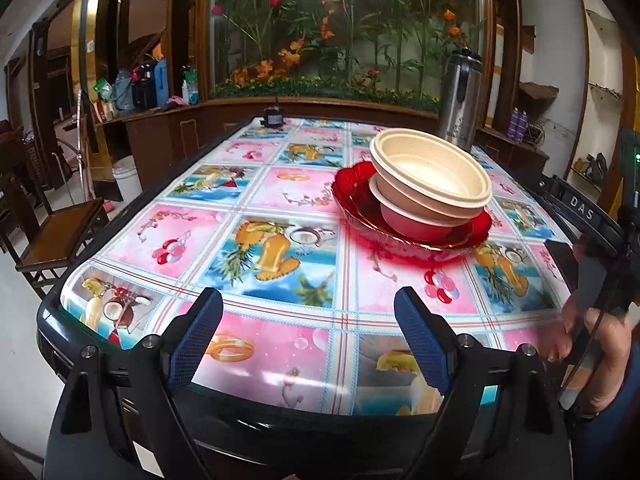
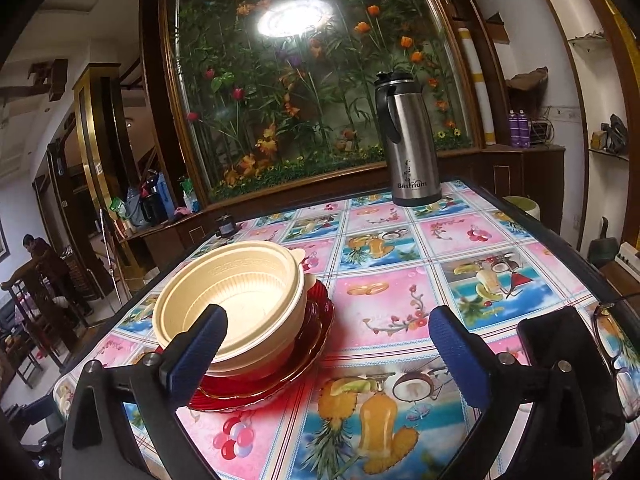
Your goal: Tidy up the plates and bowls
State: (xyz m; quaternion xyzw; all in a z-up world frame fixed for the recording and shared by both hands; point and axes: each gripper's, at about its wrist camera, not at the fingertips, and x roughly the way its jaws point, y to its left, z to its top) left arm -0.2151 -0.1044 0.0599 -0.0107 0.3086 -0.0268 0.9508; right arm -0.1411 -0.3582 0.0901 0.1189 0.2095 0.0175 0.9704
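Stack: cream bowl [image 2: 228,296] nested on a second bowl [image 1: 416,222], on red glass plate [image 1: 360,188], on table [image 1: 256,216].
Left gripper [image 1: 308,336]: fingers spread, empty.
Right gripper [image 2: 328,352]: fingers spread, empty, beside the stack.
Far end: steel thermos [image 2: 408,144].

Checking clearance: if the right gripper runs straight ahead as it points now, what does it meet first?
Probably nothing soon. The right gripper is open over bare tablecloth; the bowl stack on the red plate sits left of its line, by the left finger. The thermos stands far ahead, slightly right. Depth unclear.

Table [image 2: 400,320] under fruit-print cloth, bearing red plate [image 2: 316,332] near left, steel flask [image 2: 408,148] far right, small dark jar [image 2: 226,226] far left.
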